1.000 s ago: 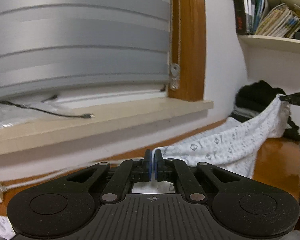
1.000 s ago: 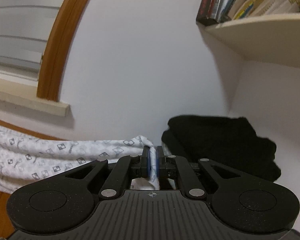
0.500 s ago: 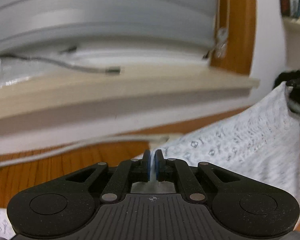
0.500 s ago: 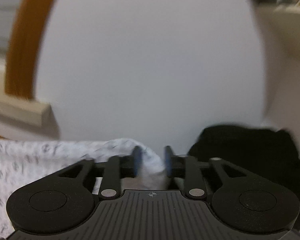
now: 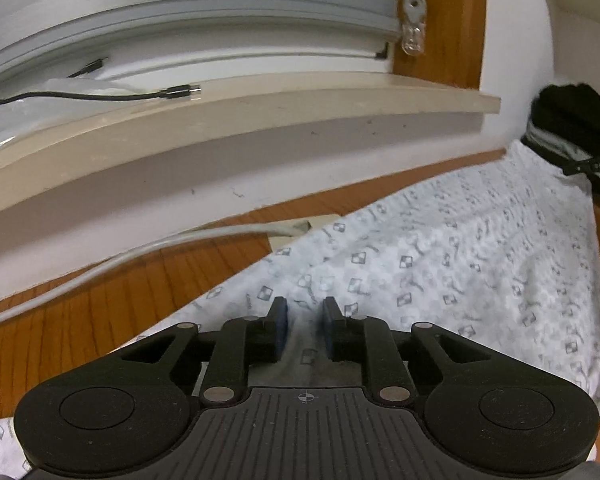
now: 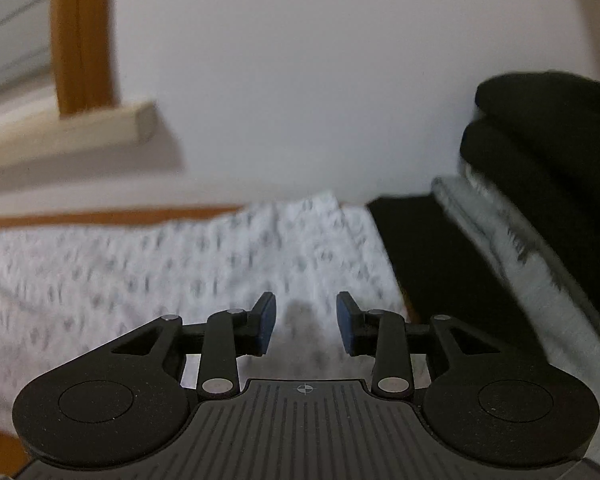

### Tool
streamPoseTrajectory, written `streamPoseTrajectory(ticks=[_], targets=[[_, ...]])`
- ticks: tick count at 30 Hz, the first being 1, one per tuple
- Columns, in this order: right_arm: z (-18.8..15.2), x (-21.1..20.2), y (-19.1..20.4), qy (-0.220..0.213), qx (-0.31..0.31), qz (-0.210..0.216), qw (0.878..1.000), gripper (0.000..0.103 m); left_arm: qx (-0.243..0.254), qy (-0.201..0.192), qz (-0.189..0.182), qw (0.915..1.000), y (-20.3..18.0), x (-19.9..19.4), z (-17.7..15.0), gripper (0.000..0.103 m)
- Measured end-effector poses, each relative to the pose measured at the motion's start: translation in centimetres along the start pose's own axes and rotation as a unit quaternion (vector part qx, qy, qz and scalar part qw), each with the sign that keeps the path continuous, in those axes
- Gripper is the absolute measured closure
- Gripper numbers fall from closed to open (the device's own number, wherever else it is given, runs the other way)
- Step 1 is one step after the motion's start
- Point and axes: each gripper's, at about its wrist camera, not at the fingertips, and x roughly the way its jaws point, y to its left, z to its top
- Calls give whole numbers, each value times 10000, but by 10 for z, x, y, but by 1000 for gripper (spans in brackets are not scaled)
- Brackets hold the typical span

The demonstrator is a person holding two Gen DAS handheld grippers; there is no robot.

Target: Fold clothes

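The white patterned garment (image 5: 440, 264) lies spread on the wooden desk (image 5: 100, 312), beside the stack of folded clothes (image 6: 540, 184) it should join. Left gripper (image 5: 303, 328) jaws are opening and right gripper (image 6: 306, 322) jaws are opening; cloth lies below both gaps, unpinched. I judge I am letting go here so the fold settles flat.

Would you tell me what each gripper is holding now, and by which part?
Nothing is held. The left gripper and right gripper are both opening, pads clear of the patterned white garment lying beneath them.
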Motion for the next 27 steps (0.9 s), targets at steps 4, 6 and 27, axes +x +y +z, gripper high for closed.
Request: streamPoseTrajectory(ticks=[4, 6, 27], targets=[[-19, -2, -11, -32, 95, 18, 9999, 70, -30, 18, -153, 9999, 2, -3, -4, 84], [-25, -7, -13, -19, 94, -5, 10000, 71, -72, 26, -279, 9996, 5, -6, -6, 84], [-55, -62, -26, -283, 1039, -479, 9930, 70, 91, 15, -476, 9988, -1, -17, -16, 81]])
